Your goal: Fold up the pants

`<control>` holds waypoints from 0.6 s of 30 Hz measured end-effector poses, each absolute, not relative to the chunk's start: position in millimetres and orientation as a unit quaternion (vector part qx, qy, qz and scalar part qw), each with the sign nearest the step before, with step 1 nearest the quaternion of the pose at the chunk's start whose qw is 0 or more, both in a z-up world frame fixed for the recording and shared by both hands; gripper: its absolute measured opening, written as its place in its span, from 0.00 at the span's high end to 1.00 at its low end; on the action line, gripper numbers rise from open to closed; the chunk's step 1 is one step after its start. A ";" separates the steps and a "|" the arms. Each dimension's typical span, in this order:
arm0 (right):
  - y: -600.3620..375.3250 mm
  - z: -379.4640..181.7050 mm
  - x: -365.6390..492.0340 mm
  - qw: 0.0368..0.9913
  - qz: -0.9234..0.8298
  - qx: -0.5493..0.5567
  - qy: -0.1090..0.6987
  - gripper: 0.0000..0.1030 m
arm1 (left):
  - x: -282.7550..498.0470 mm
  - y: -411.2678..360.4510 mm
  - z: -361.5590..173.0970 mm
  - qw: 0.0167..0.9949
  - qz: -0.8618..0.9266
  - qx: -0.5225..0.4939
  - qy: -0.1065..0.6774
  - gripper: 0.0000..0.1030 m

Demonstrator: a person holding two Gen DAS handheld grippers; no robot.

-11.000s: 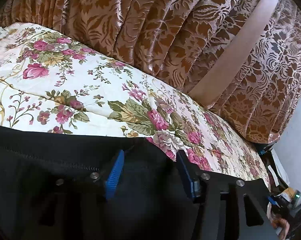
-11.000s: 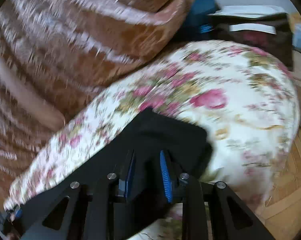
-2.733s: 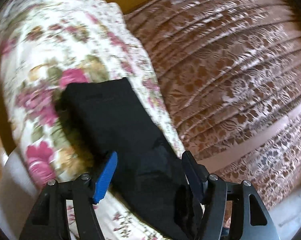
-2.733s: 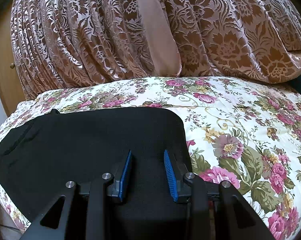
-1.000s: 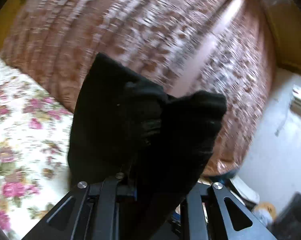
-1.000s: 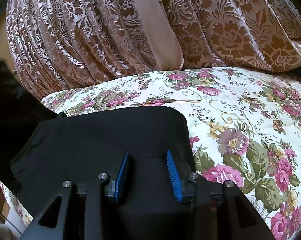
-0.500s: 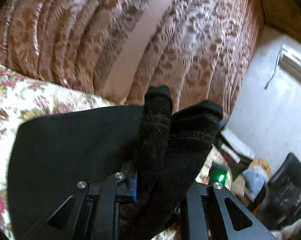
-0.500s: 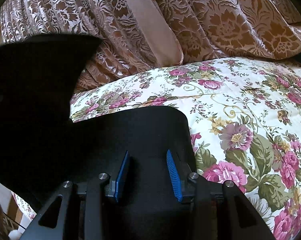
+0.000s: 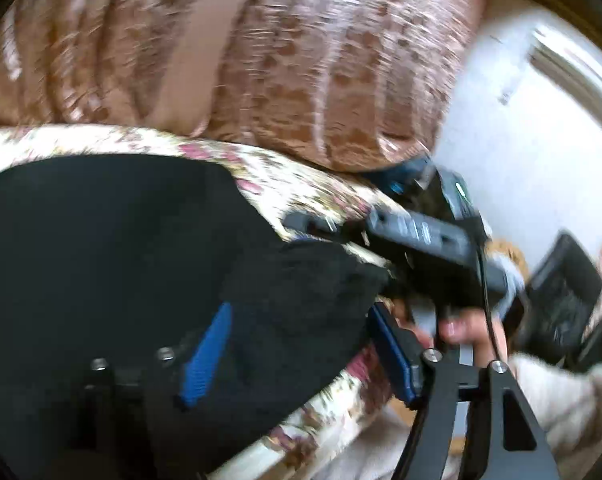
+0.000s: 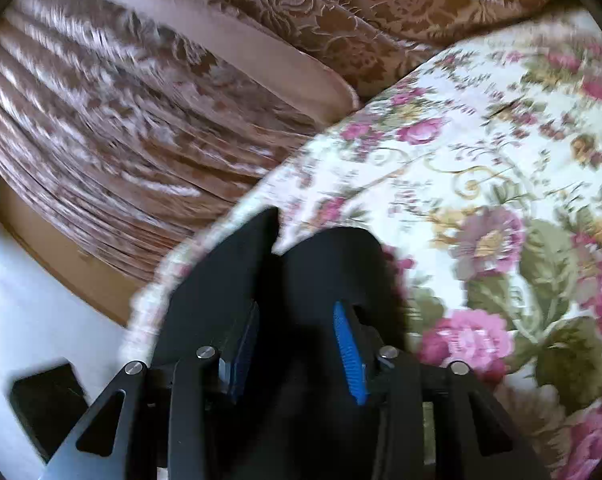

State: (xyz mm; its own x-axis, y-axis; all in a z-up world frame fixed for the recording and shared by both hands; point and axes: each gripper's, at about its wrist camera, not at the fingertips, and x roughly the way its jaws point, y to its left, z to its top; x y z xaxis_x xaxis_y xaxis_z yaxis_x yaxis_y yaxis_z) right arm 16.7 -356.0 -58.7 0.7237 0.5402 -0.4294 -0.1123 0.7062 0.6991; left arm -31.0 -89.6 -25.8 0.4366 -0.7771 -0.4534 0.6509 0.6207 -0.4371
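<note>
The left gripper (image 9: 301,356) is seen with its jaws spread; they have just been opening. A bunched fold of the black pants (image 9: 101,240) lies between the blue pads (image 9: 205,360), but it is not pressed by them. From there the pants spread out to the left, flat on the floral bed (image 9: 313,196). Just beyond the fold, the right gripper (image 9: 417,236) is seen from the side, held by a hand (image 9: 465,328) in a pale sleeve (image 9: 557,396). Behind the bed a brown patterned curtain (image 9: 301,60) hangs, and a white wall (image 9: 521,140) is seen at the right. This view is blurred.

In the right wrist view, the right gripper (image 10: 295,356) is held partly apart, with the pants (image 10: 321,280) between and under its fingers. Whether the cloth is pinched by the pads (image 10: 351,364) cannot be told. Two rounded dark edges of the pants are seen ahead of the fingers, near the edge of the bed (image 10: 481,160). The curtain (image 10: 141,100) fills the upper left, and a pale floor (image 10: 29,300) is seen at the lower left.
</note>
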 end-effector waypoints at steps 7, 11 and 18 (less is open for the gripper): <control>-339.0 -42.5 18.5 0.855 0.234 0.331 0.324 0.53 | -38.3 -63.1 -11.5 0.851 -0.407 -0.124 0.309 0.30; -325.6 -51.6 24.4 0.849 0.219 0.314 0.364 0.52 | -26.7 -14.7 -2.5 0.874 -0.343 -0.183 0.291 0.30; -311.2 -59.1 29.8 0.850 0.213 0.274 0.397 0.50 | -0.3 72.6 -21.5 0.906 -0.187 -0.233 0.301 0.27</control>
